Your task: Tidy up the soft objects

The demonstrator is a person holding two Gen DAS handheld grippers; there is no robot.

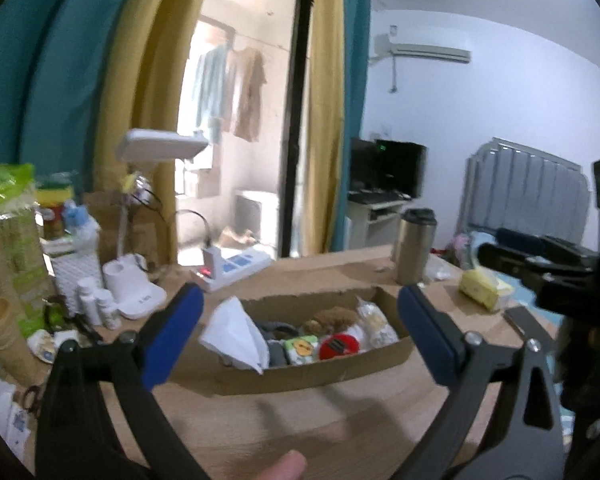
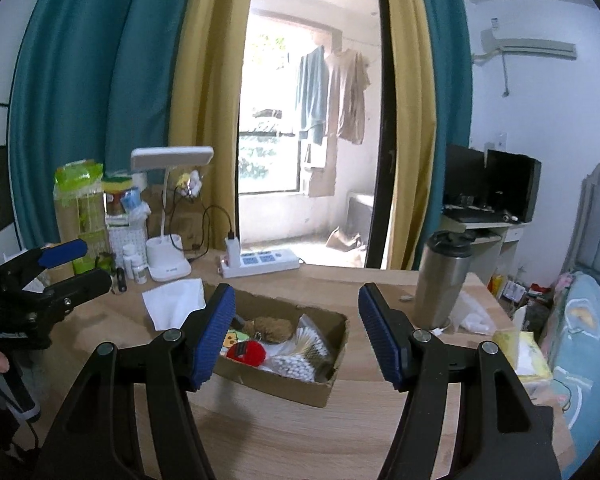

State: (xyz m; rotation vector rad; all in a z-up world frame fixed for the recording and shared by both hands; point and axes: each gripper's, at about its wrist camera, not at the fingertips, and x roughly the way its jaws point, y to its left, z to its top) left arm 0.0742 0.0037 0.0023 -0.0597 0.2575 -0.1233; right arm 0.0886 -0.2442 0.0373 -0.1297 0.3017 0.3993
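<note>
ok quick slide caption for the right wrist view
Open right gripper empty above a cardboard box of soft items, white tissue draped over the box's far-left corner.

A steel travel mug is seen upright on the wooden desk, a white power strip and a white desk lamp are placed at its far edge, and teal and yellow curtains are hung behind.

We saw a brown plush toy, red pouch and cotton swabs lying in the open cardboard box.
</note>
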